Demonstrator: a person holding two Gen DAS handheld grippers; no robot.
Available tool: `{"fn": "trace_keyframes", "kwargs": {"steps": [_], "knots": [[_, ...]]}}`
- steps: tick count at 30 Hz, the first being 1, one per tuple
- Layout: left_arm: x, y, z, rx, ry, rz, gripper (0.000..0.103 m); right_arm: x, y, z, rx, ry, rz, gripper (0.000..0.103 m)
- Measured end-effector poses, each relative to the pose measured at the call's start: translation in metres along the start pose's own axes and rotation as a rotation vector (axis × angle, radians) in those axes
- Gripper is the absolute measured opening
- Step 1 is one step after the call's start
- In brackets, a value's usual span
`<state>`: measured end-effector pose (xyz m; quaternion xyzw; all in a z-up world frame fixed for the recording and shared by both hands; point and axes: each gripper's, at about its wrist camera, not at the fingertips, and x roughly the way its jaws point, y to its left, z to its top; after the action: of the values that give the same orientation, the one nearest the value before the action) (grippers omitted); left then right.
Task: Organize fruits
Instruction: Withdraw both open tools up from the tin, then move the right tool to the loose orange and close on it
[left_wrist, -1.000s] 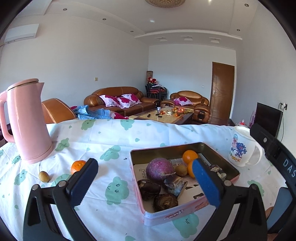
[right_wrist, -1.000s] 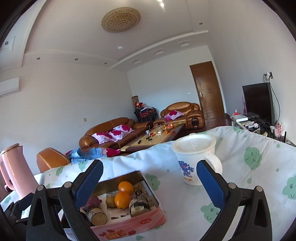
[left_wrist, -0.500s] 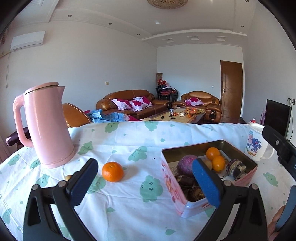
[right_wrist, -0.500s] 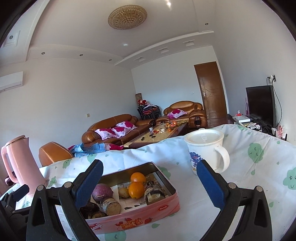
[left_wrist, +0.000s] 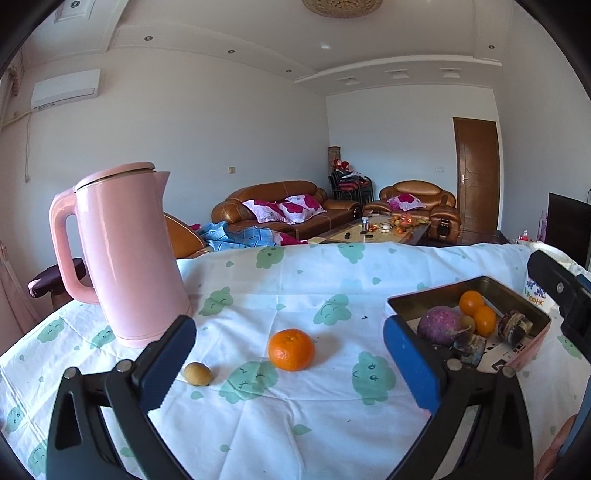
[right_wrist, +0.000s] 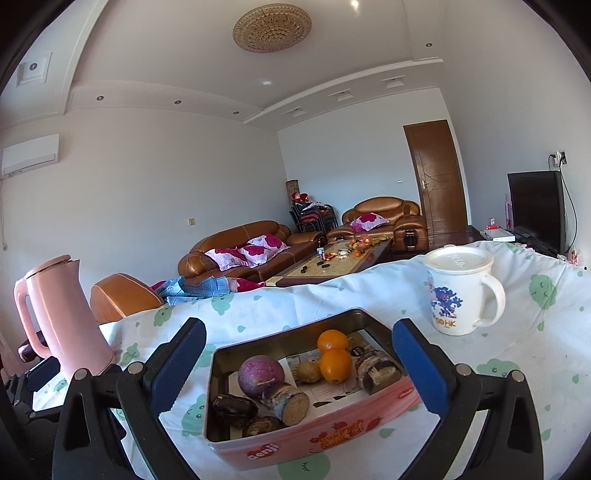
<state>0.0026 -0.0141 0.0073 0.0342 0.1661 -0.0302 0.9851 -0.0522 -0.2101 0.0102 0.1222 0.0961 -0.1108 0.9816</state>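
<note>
A loose orange (left_wrist: 291, 349) and a small brown kiwi (left_wrist: 197, 374) lie on the tablecloth (left_wrist: 295, 424), just beyond my left gripper (left_wrist: 290, 363), which is open and empty. A pink tin (right_wrist: 317, 439) holds two oranges (right_wrist: 334, 363), a purple fruit (right_wrist: 260, 374), a small kiwi (right_wrist: 309, 372) and dark pieces. It also shows at the right of the left wrist view (left_wrist: 532, 349). My right gripper (right_wrist: 299, 363) is open and empty, its fingers either side of the tin.
A pink kettle (left_wrist: 125, 254) stands at the left, close behind the kiwi. A white lidded mug (right_wrist: 460, 290) stands to the right of the tin. The table's far edge (left_wrist: 369, 245) runs behind them, with sofas beyond.
My left gripper has swung left from the tin, so the loose orange and kiwi now lie between its fingers. My right gripper has moved left, bringing the tin between its fingers.
</note>
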Motion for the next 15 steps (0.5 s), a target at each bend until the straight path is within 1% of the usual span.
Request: {"fn": "trace_keyframes", "kwargs": {"steps": [5, 9, 15], "knots": [[0.007, 0.019, 0.004, -0.002, 0.008, 0.018, 0.103, 0.005, 0.028, -0.006, -0.010, -0.007, 0.014, 0.102], [0.017, 0.037, 0.007, -0.017, 0.029, 0.020, 0.103, 0.009, 0.052, -0.009, -0.030, 0.003, 0.046, 0.102], [0.032, 0.066, 0.007, -0.032, 0.044, 0.051, 0.103, 0.017, 0.078, -0.015, -0.025, 0.024, 0.083, 0.102]]}}
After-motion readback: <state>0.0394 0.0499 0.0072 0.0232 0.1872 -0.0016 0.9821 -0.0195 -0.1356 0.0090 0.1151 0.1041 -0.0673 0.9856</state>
